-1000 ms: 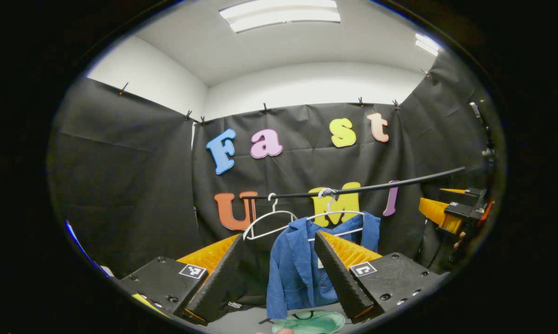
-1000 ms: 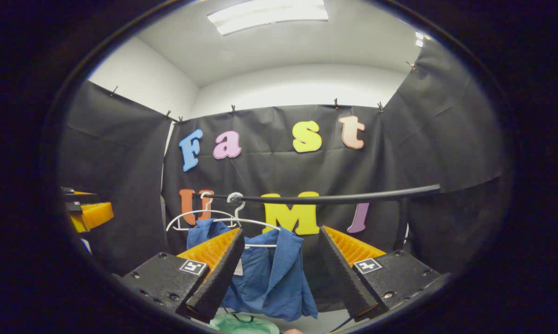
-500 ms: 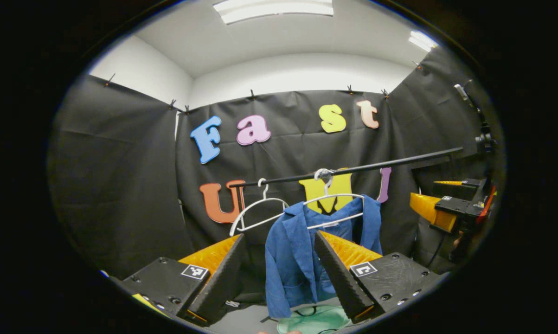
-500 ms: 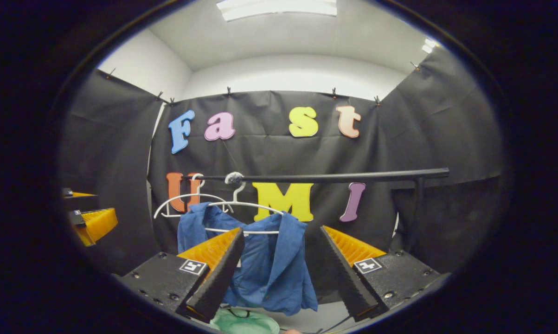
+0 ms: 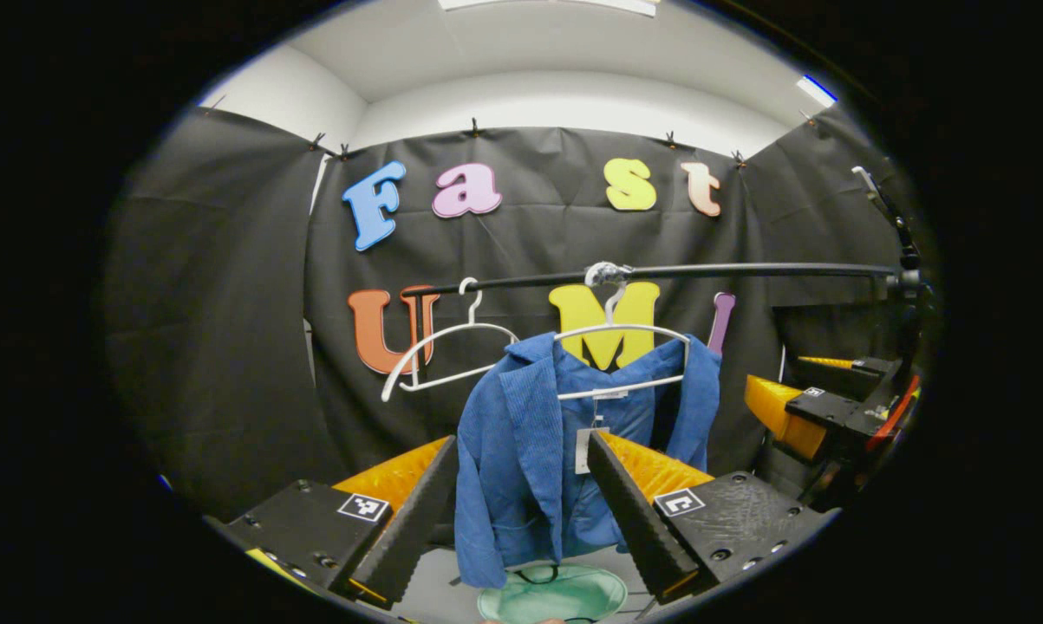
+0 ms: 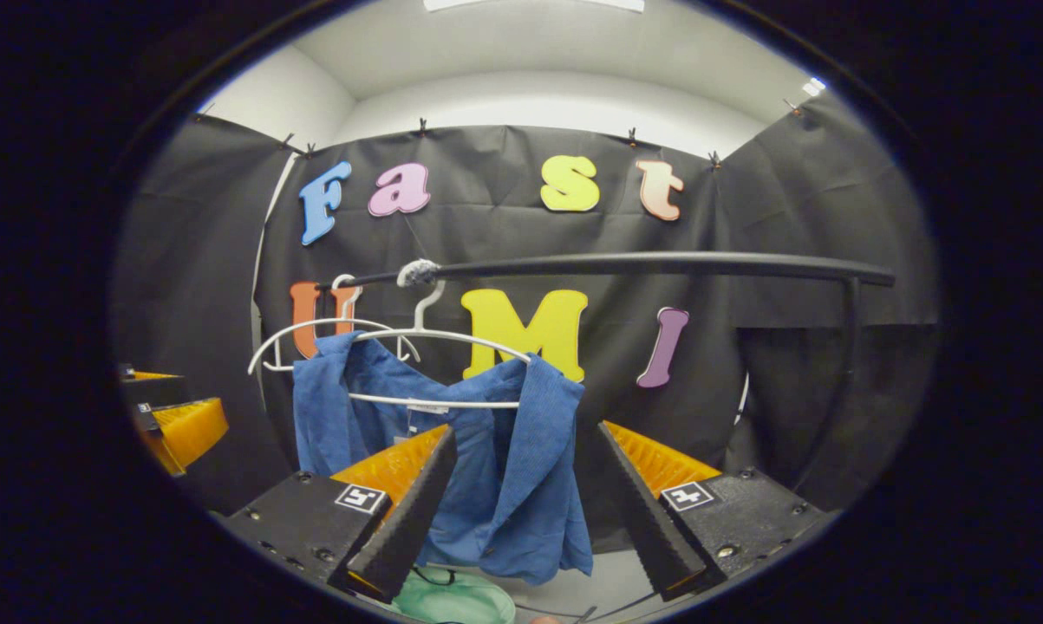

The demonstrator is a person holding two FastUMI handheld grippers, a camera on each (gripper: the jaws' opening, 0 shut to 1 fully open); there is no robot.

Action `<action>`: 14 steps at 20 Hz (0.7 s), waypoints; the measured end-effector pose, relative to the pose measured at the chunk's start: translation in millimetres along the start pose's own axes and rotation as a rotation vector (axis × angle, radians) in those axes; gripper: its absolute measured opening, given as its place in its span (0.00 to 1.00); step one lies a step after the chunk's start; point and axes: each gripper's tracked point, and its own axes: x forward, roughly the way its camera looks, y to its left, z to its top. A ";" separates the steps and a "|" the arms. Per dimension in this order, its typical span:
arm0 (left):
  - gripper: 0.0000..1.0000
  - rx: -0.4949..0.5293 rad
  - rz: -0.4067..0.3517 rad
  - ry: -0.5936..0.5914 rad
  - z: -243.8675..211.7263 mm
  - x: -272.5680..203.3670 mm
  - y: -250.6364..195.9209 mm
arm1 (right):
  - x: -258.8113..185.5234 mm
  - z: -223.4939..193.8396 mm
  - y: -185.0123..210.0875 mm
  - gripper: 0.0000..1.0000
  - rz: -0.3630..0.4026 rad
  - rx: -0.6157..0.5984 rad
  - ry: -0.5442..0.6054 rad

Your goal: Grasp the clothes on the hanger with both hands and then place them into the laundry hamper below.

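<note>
Since a second ago we've closed in: the blue jacket (image 5: 564, 451) on its hanger (image 5: 622, 334) looms bigger at 12 o'clock. Left gripper (image 5: 521, 511) and right gripper (image 6: 521, 511) gape wide, holding nothing. Still approaching; next, pinch both shoulders, with the hamper (image 5: 551, 598) at 6 o'clock.

Hamper (image 5: 549, 596) cut off below; jacket (image 5: 556, 459) partly hidden.

The jacket (image 5: 556, 451) hangs on a hanger (image 5: 621, 334) from the rail (image 5: 746, 270), above the hamper (image 5: 551, 594); 1 bare hanger (image 5: 443, 347) left.
</note>
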 end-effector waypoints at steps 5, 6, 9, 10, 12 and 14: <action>0.95 -0.009 0.025 0.058 -21.5 54.9 -13.4 | 70.9 -34.9 -8.8 0.99 -0.004 -0.015 0.075; 0.96 -0.014 0.027 0.065 -24.5 64.8 -15.3 | 83.0 -38.6 -9.3 0.99 0.001 -0.007 0.087; 0.96 -0.026 0.042 0.080 -29.8 92.0 -19.6 | 110.9 -49.5 -12.1 1.00 -0.004 0.016 0.114; 0.96 -0.025 0.051 0.079 -31.0 99.7 -19.3 | 118.1 -53.4 -11.1 1.00 -0.003 0.014 0.119; 0.96 -0.020 0.076 0.094 -37.1 113.7 -16.6 | 128.7 -57.3 -9.1 1.00 -0.012 0.007 0.117; 0.95 -0.027 0.112 0.108 -42.6 125.7 -11.1 | 136.5 -54.1 -9.2 0.99 -0.031 -0.003 0.099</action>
